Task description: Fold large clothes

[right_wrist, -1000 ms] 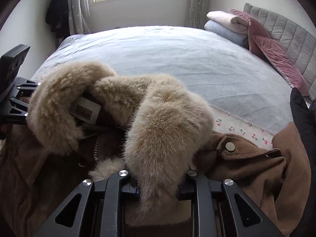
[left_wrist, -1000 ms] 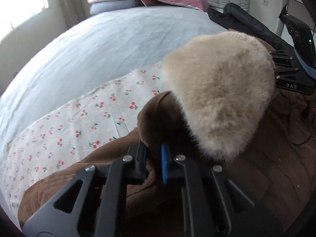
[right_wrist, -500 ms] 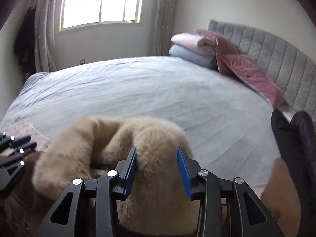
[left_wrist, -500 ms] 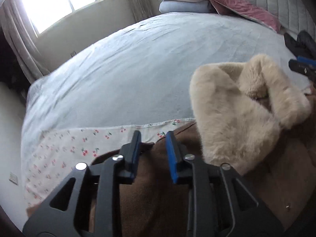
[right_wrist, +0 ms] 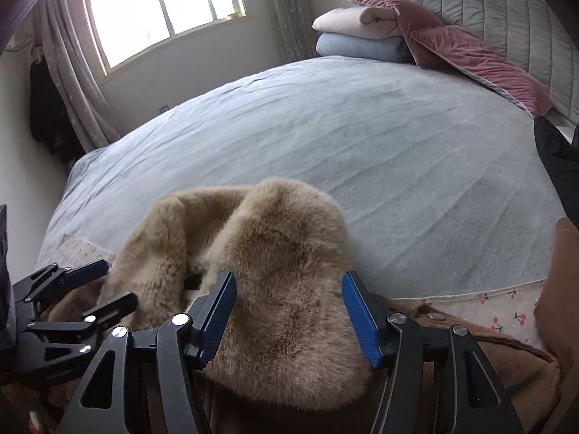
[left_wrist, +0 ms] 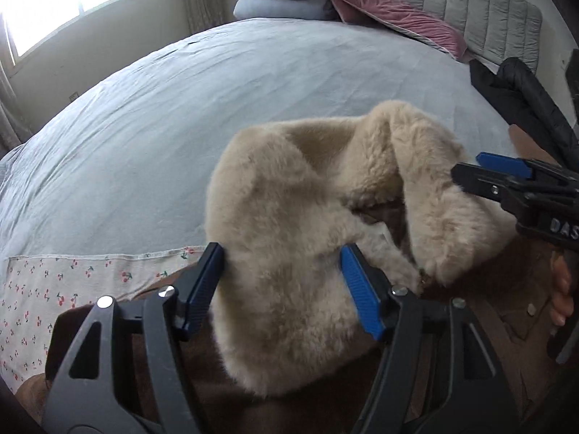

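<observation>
The left hand-held gripper (left_wrist: 286,285) stands with its jaws apart; they have just been opening. The fur collar (left_wrist: 318,231) of the brown coat (left_wrist: 481,300) bulges up between the blue pads (left_wrist: 360,289), and the left pad sits right at the fur's edge, but the pads do not squeeze it, so nothing is gripped. Below and behind the collar, under this gripper's frame, lies the coat's brown cloth. To the left of the gripper a cherry-print sheet (left_wrist: 72,282) lies flat on the bed (left_wrist: 217,101), with the coat's edge over part of it.

The right hand-held gripper (right_wrist: 289,311) also has its jaws spread, and they too have just been opening. The collar's other lobe (right_wrist: 286,271) rises between its pads (right_wrist: 362,311), apart from the right pad and near the left one, not clamped. In the left wrist view this gripper (left_wrist: 481,170) comes in from the right, its tips against the fur, with fingers (left_wrist: 561,300) of the person's hand showing beneath it. In the right wrist view the left gripper (right_wrist: 97,285) shows at the left, just beside the collar.

Ahead of both grippers the grey bed stretches away. Far ahead sit folded blankets (right_wrist: 362,32) and a pink pillow (right_wrist: 470,58) against the headboard (right_wrist: 506,14). A black jacket (left_wrist: 524,101) lies to the right.
</observation>
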The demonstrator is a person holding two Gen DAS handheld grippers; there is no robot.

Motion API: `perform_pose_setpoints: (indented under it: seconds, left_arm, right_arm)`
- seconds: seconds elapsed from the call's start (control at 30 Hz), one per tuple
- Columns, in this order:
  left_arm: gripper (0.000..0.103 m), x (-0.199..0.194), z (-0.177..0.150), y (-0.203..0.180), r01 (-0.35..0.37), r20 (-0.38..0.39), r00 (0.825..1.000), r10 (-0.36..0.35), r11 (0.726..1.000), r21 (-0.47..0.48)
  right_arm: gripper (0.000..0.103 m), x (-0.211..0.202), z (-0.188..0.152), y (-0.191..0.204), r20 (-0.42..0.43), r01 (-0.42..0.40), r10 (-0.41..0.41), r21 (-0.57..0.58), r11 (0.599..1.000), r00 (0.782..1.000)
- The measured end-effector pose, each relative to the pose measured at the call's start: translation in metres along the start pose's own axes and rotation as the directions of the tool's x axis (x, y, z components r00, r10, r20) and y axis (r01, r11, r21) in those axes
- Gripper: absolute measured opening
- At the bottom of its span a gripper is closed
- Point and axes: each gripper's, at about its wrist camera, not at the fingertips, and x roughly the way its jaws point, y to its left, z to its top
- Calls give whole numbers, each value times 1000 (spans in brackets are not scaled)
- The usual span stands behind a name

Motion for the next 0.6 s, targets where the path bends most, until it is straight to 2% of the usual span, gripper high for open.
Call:
perform_pose_setpoints:
  seconds: [0.07,0.13,0.17,0.23,0.3,0.33,0.37,0.4,0.43,0.5,0.53,0.57,0.6]
  left_arm:
    - [69,2,12,7,-22,47,999,25,998,-55]
    - [70,4,26,19,-3,90,996,15,991,-133]
    - [70,9,32,23,6,84,996,8,987,-159]
    - [70,25,38,23,17,20,1000,-14,986,-163]
    - [70,50,33,16,1,-107,994,-13,993,-115]
    - [66,58,22,14,13,-147,989,-27,995,-95]
    - [51,59,15,15,65,-156,985,-79,993,-96]
    - [47,54,9,18,102,-144,983,-117,989,-108]
    - [36,48,3,23,143,-143,977,-157,984,-104]
    - [30,35,-6,31,240,-159,955,-250,968,-77]
    - [28,27,-12,36,299,-168,936,-309,951,-81]
    - [27,19,-16,42,366,-173,910,-377,926,-93]
    - [27,9,-22,48,447,-166,872,-460,888,-109]
  right_arm:
    - [62,3,7,8,25,-1,1,-21,1000,1000]
    - [64,6,19,16,44,-23,24,-24,999,999]
    - [66,10,24,20,45,-33,34,-25,999,998]
    - [68,25,30,30,20,-14,15,-53,999,1000]
    - [67,47,26,32,-33,63,-67,-101,993,997]
    - [65,59,20,32,-58,124,-133,-144,982,989]
    - [48,62,14,29,-63,124,-137,-176,977,989]
    - [34,61,8,24,-73,82,-98,-191,978,993]
    - [31,56,4,16,-75,28,-43,-190,981,996]
    - [21,44,6,-11,-97,-127,118,-91,988,988]
    - [20,38,11,-35,-92,-248,251,42,968,964]
    - [19,34,14,-49,-73,-319,328,118,940,942]
    - [18,30,17,-63,-42,-390,404,190,901,914]
